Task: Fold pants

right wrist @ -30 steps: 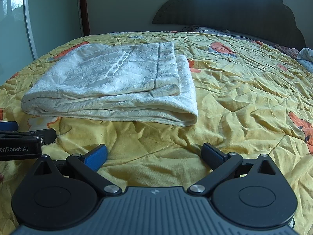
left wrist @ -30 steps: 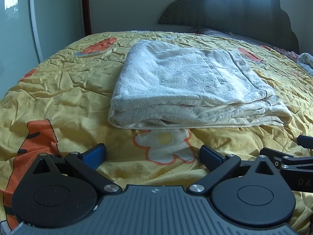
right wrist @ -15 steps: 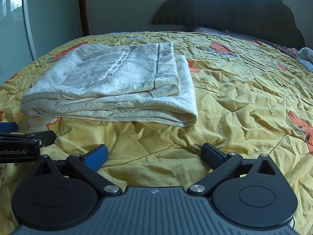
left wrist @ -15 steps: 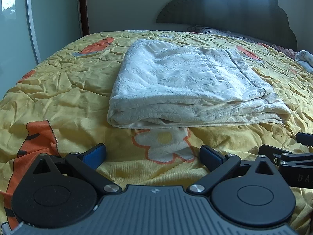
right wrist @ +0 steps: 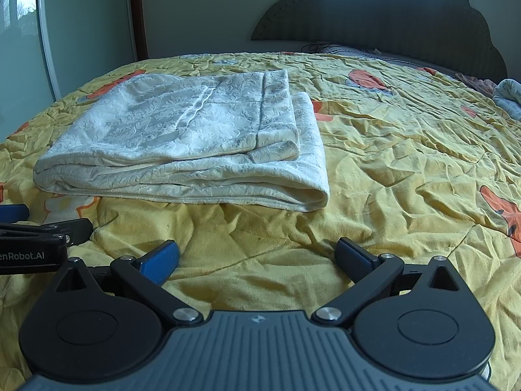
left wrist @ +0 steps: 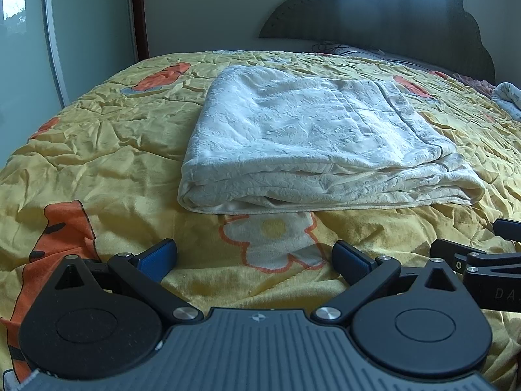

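**Pants folded, claws empty**

Yellow bed (left wrist: 97, 150) is seen, with white pants (left wrist: 309, 137) laid on it as a soft, light, thick stack; limp layers are judged likely to slip, so the folded edge is best pinched. Left claw (left wrist: 257, 257) and right claw (right wrist: 259, 255) are held wide open, nothing gripped.

Folded pants (left wrist: 312, 143) lie on the bedspread (left wrist: 107, 150), headboard (left wrist: 384, 22) behind.
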Motion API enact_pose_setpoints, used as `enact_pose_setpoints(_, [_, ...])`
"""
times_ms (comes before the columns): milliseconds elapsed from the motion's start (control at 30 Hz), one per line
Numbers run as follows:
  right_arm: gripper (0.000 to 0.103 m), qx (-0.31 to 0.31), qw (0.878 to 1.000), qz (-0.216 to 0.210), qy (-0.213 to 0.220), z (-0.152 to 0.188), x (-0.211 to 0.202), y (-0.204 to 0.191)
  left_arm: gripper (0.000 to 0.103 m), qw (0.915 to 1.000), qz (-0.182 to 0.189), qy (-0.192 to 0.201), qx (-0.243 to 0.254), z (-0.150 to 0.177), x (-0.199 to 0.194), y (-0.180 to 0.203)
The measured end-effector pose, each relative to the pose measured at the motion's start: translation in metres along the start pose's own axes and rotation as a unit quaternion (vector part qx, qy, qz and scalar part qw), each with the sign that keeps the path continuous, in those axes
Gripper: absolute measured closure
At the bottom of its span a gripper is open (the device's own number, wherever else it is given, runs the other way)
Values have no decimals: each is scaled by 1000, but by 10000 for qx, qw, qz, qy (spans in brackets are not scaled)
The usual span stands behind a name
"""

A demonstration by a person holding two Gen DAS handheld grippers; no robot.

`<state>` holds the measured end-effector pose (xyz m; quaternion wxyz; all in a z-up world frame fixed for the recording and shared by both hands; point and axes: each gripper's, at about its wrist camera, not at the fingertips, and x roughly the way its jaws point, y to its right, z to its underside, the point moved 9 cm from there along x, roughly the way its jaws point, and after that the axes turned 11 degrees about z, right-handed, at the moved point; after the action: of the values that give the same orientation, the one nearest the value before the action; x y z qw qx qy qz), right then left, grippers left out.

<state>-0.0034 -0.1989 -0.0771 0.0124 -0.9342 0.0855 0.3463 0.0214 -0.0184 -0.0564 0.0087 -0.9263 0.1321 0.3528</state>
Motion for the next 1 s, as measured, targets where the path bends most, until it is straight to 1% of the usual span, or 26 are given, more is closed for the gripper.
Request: enact_pose_setpoints(1000, [0,8,10000,8,3,0,1,-1,0,10000,39,-20,11,0,1,0])
